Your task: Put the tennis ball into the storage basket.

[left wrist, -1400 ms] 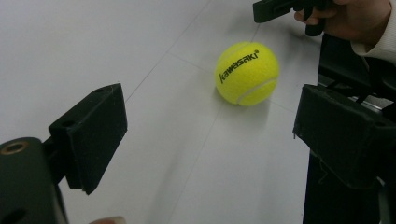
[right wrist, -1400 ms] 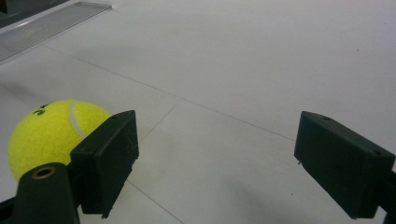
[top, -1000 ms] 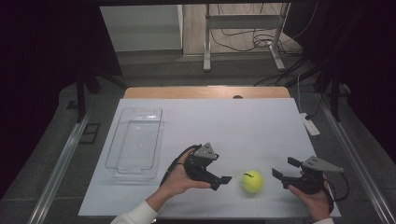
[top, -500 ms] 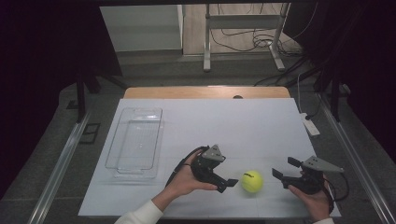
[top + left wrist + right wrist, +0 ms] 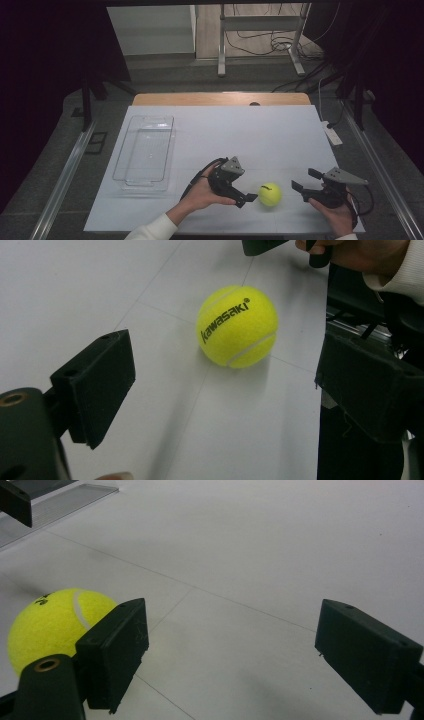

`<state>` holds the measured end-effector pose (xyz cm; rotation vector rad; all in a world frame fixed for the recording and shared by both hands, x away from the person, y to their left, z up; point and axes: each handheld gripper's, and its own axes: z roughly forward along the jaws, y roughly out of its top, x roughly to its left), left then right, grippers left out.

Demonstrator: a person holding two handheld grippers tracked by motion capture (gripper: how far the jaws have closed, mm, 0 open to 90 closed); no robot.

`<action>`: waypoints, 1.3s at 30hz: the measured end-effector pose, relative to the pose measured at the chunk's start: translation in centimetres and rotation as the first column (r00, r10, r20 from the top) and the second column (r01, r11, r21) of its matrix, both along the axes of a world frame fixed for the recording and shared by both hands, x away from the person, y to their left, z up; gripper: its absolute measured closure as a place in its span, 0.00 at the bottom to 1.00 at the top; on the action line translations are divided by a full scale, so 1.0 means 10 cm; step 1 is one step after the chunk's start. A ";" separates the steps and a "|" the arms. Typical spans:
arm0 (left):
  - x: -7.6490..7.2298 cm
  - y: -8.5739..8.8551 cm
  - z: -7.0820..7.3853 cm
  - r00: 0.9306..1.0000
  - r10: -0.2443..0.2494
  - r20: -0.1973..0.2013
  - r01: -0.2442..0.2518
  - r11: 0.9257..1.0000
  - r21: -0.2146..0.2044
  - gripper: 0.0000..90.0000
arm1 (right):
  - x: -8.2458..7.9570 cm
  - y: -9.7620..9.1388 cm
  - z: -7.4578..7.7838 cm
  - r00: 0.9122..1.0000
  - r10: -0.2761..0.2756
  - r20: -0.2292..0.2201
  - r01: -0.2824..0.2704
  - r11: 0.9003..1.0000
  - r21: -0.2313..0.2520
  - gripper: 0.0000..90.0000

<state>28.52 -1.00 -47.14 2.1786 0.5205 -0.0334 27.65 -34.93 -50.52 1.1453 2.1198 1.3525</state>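
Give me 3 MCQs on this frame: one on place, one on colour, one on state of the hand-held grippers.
1. Where does the tennis ball lie?
A. inside the clear tray
B. on the white table between the two hand-held grippers
C. on the floor beyond the table

2. What colour is the ball?
A. yellow-green
B. orange
C. white

3. How does the left hand-held gripper stand?
A. shut on the ball
B. shut on nothing
C. open, with the ball ahead of its jaws and untouched

Answers:
1. B: in the high view the ball sits on the white table, with the left gripper on one side and the right hand-held gripper on the other; the clear tray is off to the left.
2. A: the left gripper view shows yellow-green felt with black lettering.
3. C: that view shows both jaws wide apart and the ball beyond them.
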 end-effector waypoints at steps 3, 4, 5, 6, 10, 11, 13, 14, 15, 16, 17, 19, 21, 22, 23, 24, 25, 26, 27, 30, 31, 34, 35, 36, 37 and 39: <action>0.01 -0.04 -0.02 1.000 -0.009 -0.005 0.009 1.000 0.006 0.11 | 0.00 -0.01 0.00 1.000 -0.002 0.000 0.002 1.000 0.005 0.16; 0.01 -0.04 -0.02 1.000 -0.009 -0.005 0.009 1.000 0.006 0.11 | 0.00 -0.01 0.00 1.000 -0.002 0.000 0.002 1.000 0.005 0.16; 0.02 -0.05 -0.02 1.000 -0.011 -0.006 0.011 1.000 0.008 0.11 | 0.00 -0.01 0.00 1.000 -0.003 0.000 0.003 1.000 0.005 0.16; 0.02 -0.07 -0.03 1.000 -0.013 -0.008 0.013 1.000 0.006 0.11 | 0.00 -0.01 0.00 1.000 -0.003 0.000 0.003 1.000 0.005 0.16; 0.04 -0.14 -0.04 1.000 -0.025 -0.010 0.025 1.000 0.010 0.11 | 0.00 -0.01 0.00 1.000 -0.002 0.000 0.002 1.000 0.006 0.16; 0.04 -0.16 -0.05 1.000 -0.029 -0.011 0.029 1.000 0.011 0.10 | 0.00 -0.01 -0.01 1.000 -0.002 -0.001 0.002 1.000 0.007 0.16; 0.05 -0.20 -0.05 0.999 -0.038 -0.012 0.038 0.999 0.018 0.10 | 0.00 -0.01 -0.01 1.000 -0.001 -0.002 0.001 1.000 0.006 0.16; 0.05 -0.22 -0.06 0.999 -0.040 -0.015 0.040 0.999 0.018 0.10 | 0.00 -0.01 -0.01 1.000 -0.001 -0.002 0.001 1.000 0.006 0.16; 0.06 -0.24 -0.06 0.999 -0.043 -0.019 0.043 0.999 0.018 0.10 | 0.00 -0.01 -0.01 1.000 -0.001 -0.002 0.001 1.000 0.006 0.16; 0.06 -0.24 -0.06 0.999 -0.043 -0.019 0.043 0.999 0.018 0.10 | 0.00 -0.01 -0.01 1.000 -0.001 -0.002 0.001 1.000 0.006 0.16; 0.06 -0.27 -0.07 0.999 -0.050 -0.020 0.050 0.999 0.022 0.10 | 0.00 -0.01 -0.01 1.000 -0.001 -0.002 0.001 1.000 0.006 0.16; 0.07 -0.31 -0.07 0.998 -0.063 -0.017 0.064 0.997 0.032 0.09 | 0.00 -0.01 -0.01 1.000 -0.001 -0.001 0.001 1.000 0.006 0.16; 0.08 -0.34 -0.08 0.998 -0.065 -0.021 0.066 0.997 0.033 0.09 | 0.00 -0.01 -0.01 1.000 -0.001 -0.002 0.001 1.000 0.006 0.16; 0.08 -0.36 -0.09 0.998 -0.066 -0.024 0.067 0.997 0.033 0.09 | 0.00 -0.01 -0.01 1.000 -0.001 -0.002 0.001 1.000 0.006 0.16; 0.09 -0.37 -0.09 0.997 -0.066 -0.028 0.067 0.997 0.031 0.09 | 0.00 -0.01 -0.01 1.000 -0.001 -0.002 0.001 1.000 0.006 0.16; 0.09 -0.39 -0.10 0.997 -0.065 -0.033 0.066 0.997 0.032 0.09 | 0.00 -0.01 -0.01 1.000 0.000 -0.002 0.001 1.000 0.005 0.16; 0.10 -0.40 -0.10 0.997 -0.071 -0.033 0.073 0.997 0.040 0.08 | 0.00 -0.01 -0.01 1.000 0.000 -0.003 0.000 1.000 0.006 0.16; 0.10 -0.41 -0.10 0.997 -0.075 -0.035 0.076 0.996 0.042 0.08 | 0.00 -0.01 -0.01 1.000 0.000 -0.002 0.000 1.000 0.005 0.16; 0.10 -0.43 -0.11 0.997 -0.072 -0.038 0.074 0.996 0.043 0.08 | 0.00 -0.01 -0.01 1.000 0.000 -0.002 0.000 1.000 0.005 0.16; 0.12 -0.47 -0.12 0.996 -0.076 -0.039 0.078 0.996 0.052 0.07 | 0.00 -0.01 -0.01 1.000 0.001 -0.003 -0.001 1.000 0.005 0.16; 0.12 -0.49 -0.12 0.996 -0.078 -0.039 0.080 0.995 0.057 0.07 | 0.00 -0.01 -0.01 1.000 0.002 -0.003 -0.002 1.000 0.005 0.16; 0.13 -0.52 -0.13 0.996 -0.081 -0.046 0.084 0.994 0.066 0.06 | 0.00 -0.01 -0.01 1.000 0.002 -0.002 -0.002 1.000 0.005 0.16; 0.13 -0.54 -0.13 0.995 -0.083 -0.046 0.086 0.994 0.071 0.05 | 0.00 -0.01 -0.01 1.000 0.002 -0.003 -0.002 1.000 0.005 0.16; 0.13 -0.56 -0.14 0.995 -0.083 -0.046 0.086 0.994 0.072 0.05 | 0.00 -0.01 -0.01 1.000 0.002 -0.003 -0.002 1.000 0.005 0.16; 0.14 -0.57 -0.14 0.995 -0.085 -0.046 0.088 0.993 0.074 0.05 | 0.00 -0.01 -0.01 1.000 0.002 -0.003 -0.002 1.000 0.005 0.16; 0.14 -0.61 -0.15 0.994 -0.093 -0.049 0.097 0.991 0.088 0.04 | 0.00 -0.01 -0.01 1.000 0.002 -0.003 -0.002 1.000 0.005 0.15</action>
